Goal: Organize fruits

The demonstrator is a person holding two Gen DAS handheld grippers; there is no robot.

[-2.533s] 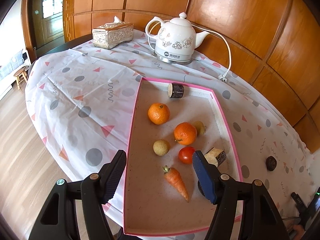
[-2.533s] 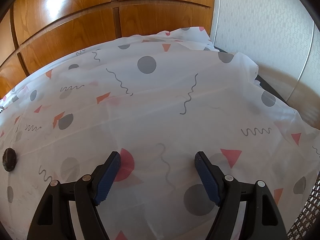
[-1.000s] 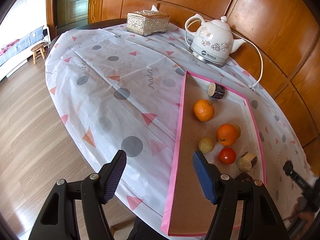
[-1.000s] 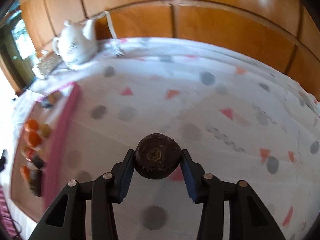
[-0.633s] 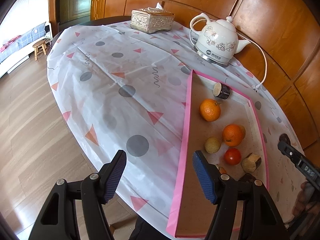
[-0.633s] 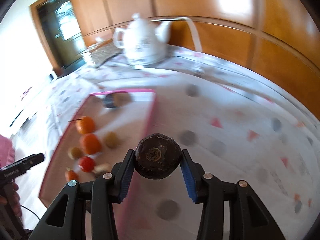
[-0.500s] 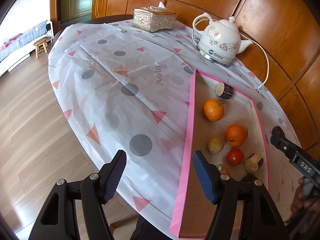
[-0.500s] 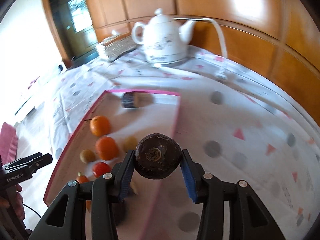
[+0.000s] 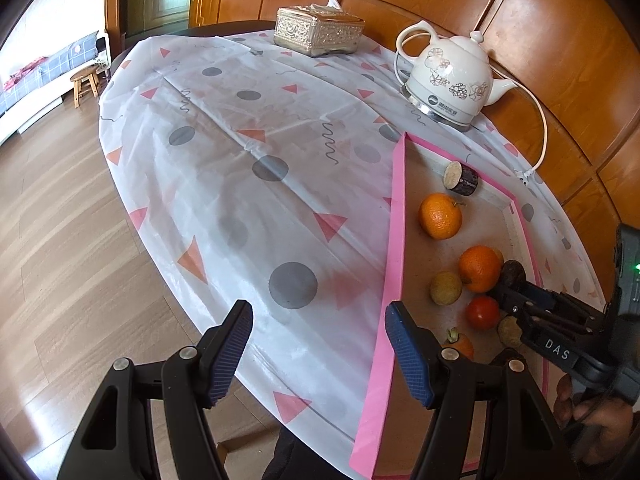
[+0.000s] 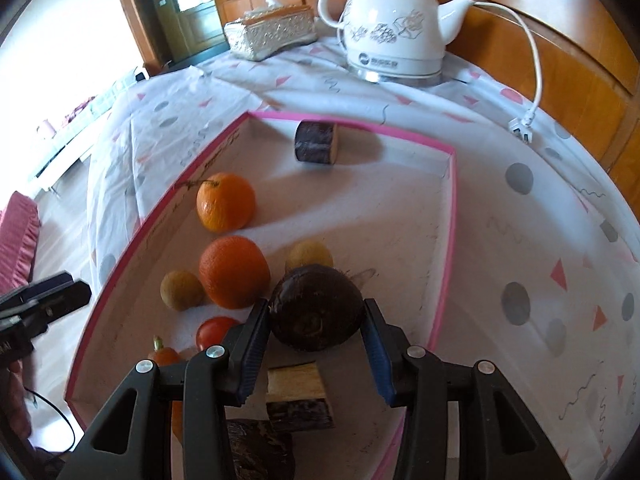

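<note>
Dark fruit (image 10: 316,308): held over the tray (image 10: 446,264), just above the oranges (image 10: 234,276).
Right claw (image 10: 316,334): part closed, pads pressed on the fruit.
Left claw (image 9: 318,350): open, nothing held, over the bench (image 9: 248,168).
Risk: a round fruit released here may roll and knock its neighbours.

A white floral kettle (image 9: 450,80) stands on its base in the upper right of the left wrist view, its white cord (image 9: 540,120) trailing along the wood-panelled wall (image 9: 560,40) to a plug lying on the cloth. A silver embossed tissue box (image 9: 319,34) sits at the top centre, on the white tablecloth (image 9: 240,160) printed with grey dots and pink triangles. At far left, a small wooden stool (image 9: 86,80) stands on the wooden floor (image 9: 60,260).
</note>
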